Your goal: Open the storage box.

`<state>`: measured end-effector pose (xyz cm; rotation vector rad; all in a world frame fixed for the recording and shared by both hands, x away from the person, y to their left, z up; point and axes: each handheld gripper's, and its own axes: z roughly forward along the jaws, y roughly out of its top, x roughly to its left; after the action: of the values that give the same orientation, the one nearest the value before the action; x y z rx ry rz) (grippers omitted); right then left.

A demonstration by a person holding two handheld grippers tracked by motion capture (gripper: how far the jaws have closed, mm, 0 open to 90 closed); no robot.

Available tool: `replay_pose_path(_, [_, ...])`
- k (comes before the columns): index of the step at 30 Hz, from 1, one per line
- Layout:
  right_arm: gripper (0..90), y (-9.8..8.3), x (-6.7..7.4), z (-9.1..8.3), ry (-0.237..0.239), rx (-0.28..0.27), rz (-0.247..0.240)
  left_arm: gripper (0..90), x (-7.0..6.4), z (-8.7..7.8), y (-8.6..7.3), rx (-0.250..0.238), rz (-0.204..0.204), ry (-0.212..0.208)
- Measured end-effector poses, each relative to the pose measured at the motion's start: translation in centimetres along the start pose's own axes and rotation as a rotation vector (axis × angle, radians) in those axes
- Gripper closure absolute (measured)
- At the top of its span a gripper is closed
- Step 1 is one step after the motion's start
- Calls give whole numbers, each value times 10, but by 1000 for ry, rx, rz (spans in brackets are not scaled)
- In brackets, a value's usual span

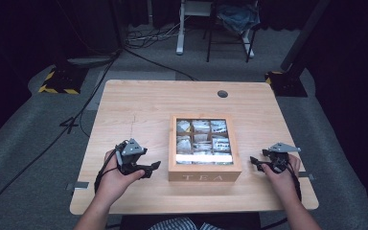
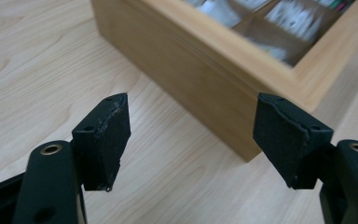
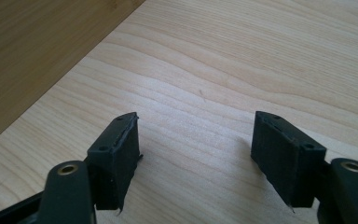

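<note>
**Wooden tea box sits between my two grippers**

Pale wood tabletop point(image 1: 139, 100) carries a wooden tea box point(image 1: 204, 170), lettered TEA on its near wall, set a little right of centre with its glass-topped compartments showing packets inside. My left gripper point(image 1: 154, 167) rests on the tabletop just beside the box's left side, jaws spread wide with nothing between them; its own view looks at the box's corner. My right gripper point(image 1: 255, 163) lies near the box's right side, apart from it, jaws likewise wide over bare wood.
</note>
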<state>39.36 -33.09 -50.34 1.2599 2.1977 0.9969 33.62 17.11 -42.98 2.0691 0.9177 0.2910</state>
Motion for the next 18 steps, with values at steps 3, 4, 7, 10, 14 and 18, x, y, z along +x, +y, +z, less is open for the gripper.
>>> replay_pose_path(3, [334,0,1,-1,-6,2,2,248,-11,2,2,-24,28,-35])
replay_pose_path(4, [334,-1,2,-1,-5,0,2,220,-16,3,3,-29,48,-55])
replay_pose_path(7, [336,-1,2,-1,4,1,-1,200,-28,5,6,-22,65,-90])
replay_pose_path(10, [339,-1,2,-1,9,0,-3,183,-36,6,8,-5,86,-94])
replay_pose_path(14, [339,-1,2,-1,14,1,-8,183,-43,16,5,45,117,-97])
replay_pose_path(18, [339,-1,2,-1,16,0,-9,196,-44,23,1,69,121,-73])
